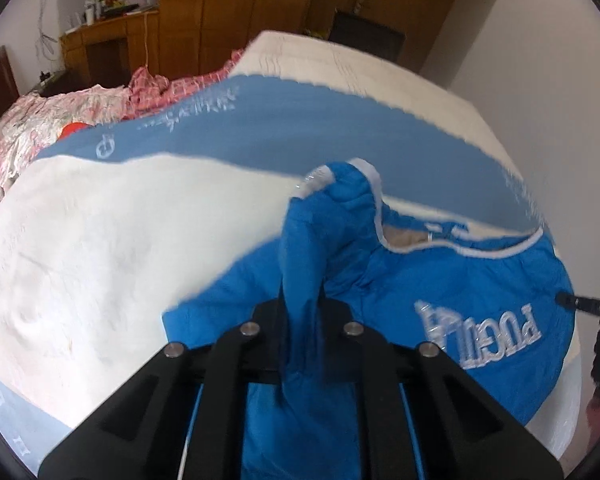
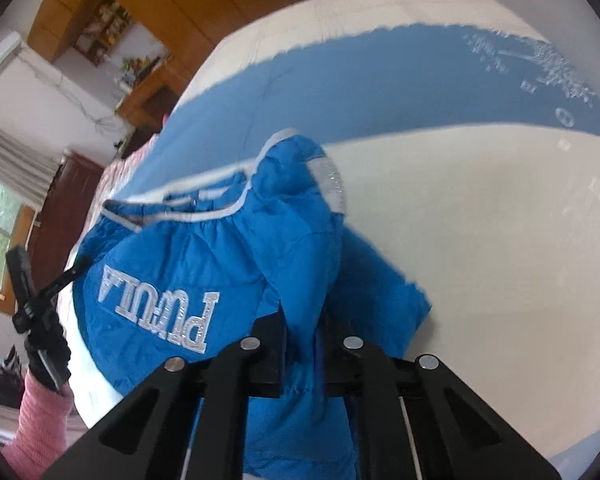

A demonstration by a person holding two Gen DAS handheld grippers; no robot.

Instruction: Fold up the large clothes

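Cream and blue bedding fills both of your views: the bed (image 1: 100, 240) carries a pale cream cover crossed by a wide blue band (image 1: 300, 120) with white printing, and that band runs behind everything you are working on. On the cream part, close in front of both tools, lies the blue jacket (image 1: 460, 280), a bright blue padded garment with white piping along its edge and large silver-white lettering across one panel; in the right wrist view the same lettering reads upside down. The jacket's body rests on the bed just ahead of and to the right of your left gripper (image 1: 300, 300), while a bunched fold of its fabric rises from the bed and hangs straight down between the fingers. Your left gripper is clamped on that fold, its jaws narrow with cloth filling the gap. Your right gripper (image 2: 302, 320) is likewise pinched on a hanging fold of the jacket, with the lettered panel lying to its left and a blue edge of the garment spread on the cream cover to its right. At the far left of the bed sits a heap of pink patterned bedclothes (image 1: 60, 120). Beyond the bed stand a wooden wardrobe (image 1: 240, 12) and a wooden desk (image 1: 112, 40) with small clutter on top, too blurred to name.
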